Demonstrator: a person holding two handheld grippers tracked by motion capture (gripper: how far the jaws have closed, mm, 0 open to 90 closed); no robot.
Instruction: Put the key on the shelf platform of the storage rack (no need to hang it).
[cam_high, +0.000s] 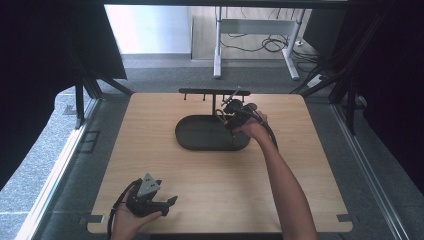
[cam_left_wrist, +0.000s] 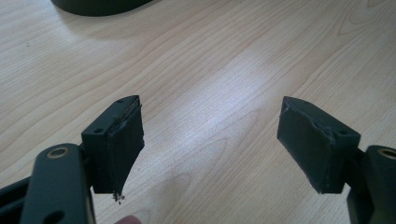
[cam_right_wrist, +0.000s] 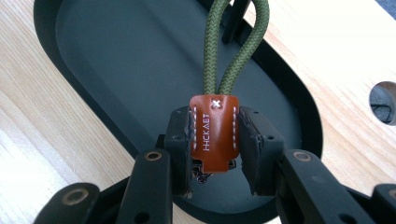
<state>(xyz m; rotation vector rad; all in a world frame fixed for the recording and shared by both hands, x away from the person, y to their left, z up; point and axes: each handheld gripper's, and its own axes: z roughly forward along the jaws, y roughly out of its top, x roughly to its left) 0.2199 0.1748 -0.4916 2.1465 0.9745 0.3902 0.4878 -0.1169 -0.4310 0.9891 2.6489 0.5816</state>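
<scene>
Two grippers on the table, and all the action sits with the right gripper (cam_high: 231, 114), up over the tray (cam_high: 187, 136) at the far middle of the table (cam_high: 150, 165). From the right gripper view its jaws are clamped from both sides onto a brown leather tab (cam_right_wrist: 214, 133), and a green cord loop (cam_right_wrist: 236, 44) runs straight up and away from that tab, its long axis in line with the jaws, heading toward the dark post at the top of the frame. That is the relation to watch: the loop leads, the tab trails, and the rack (cam_high: 212, 92) with its hooks stands just behind the tray in the high view, directly beyond the gripper. Whether the loop is already over a hook or only near one, I cannot tell; its top runs out of the frame. My read is that the next move is along the cord's own line, toward or off that rack. Down at the near left corner, the left gripper (cam_high: 148, 199) is well apart from it all, jaws spread wide over bare wood, holding nothing, with just the tray's edge far off in its view.
</scene>
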